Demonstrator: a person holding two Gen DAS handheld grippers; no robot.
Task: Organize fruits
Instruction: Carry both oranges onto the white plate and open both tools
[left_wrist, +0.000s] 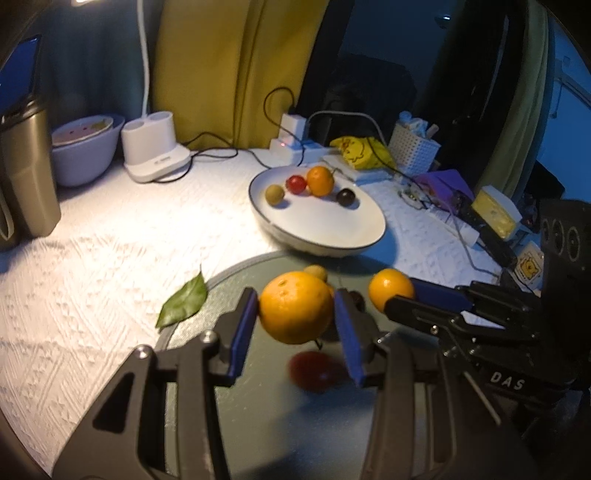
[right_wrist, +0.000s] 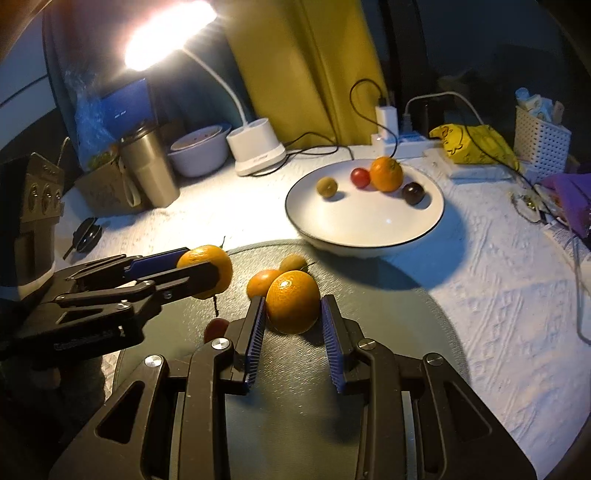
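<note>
On right gripper (left_wrist: 400, 295), blurred lettering seemingly reads "DAS".

My only light is the white gooseneck desk lamp (right_wrist: 168, 35), blown out to glare in the right wrist view. It pools on the white textured tablecloth (left_wrist: 110, 240); the room behind stays dim and blue. The white shallow bowl (right_wrist: 369, 229) throws a hard shadow. Fisheye edges bend, and near fruit smears soft.
</note>
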